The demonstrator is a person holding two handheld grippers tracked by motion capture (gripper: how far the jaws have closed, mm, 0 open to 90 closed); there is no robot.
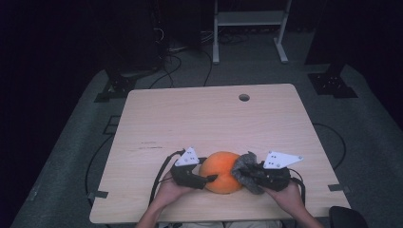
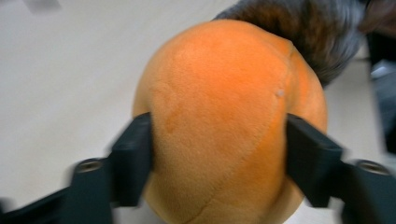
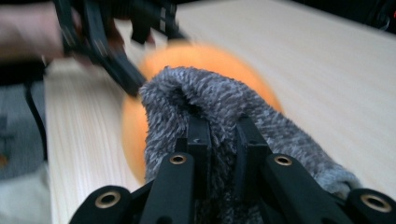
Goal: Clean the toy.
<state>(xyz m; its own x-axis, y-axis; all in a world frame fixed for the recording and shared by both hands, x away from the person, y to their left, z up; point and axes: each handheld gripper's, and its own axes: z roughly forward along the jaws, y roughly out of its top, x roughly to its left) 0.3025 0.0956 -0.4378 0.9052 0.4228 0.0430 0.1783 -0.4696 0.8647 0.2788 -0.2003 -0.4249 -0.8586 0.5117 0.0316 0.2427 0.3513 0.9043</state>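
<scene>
An orange plush ball (image 1: 220,172) sits on the wooden counter (image 1: 209,118) near its front edge, between the two hands. The left tool (image 1: 205,179) clasps the ball from its left side: in the left gripper view its jaws press into the orange plush at both flanks. The right tool (image 1: 249,175) is clamped on a grey fuzzy cloth (image 1: 247,167); in the right gripper view its jaws pinch a fold of that cloth, which lies draped against the ball's right side.
</scene>
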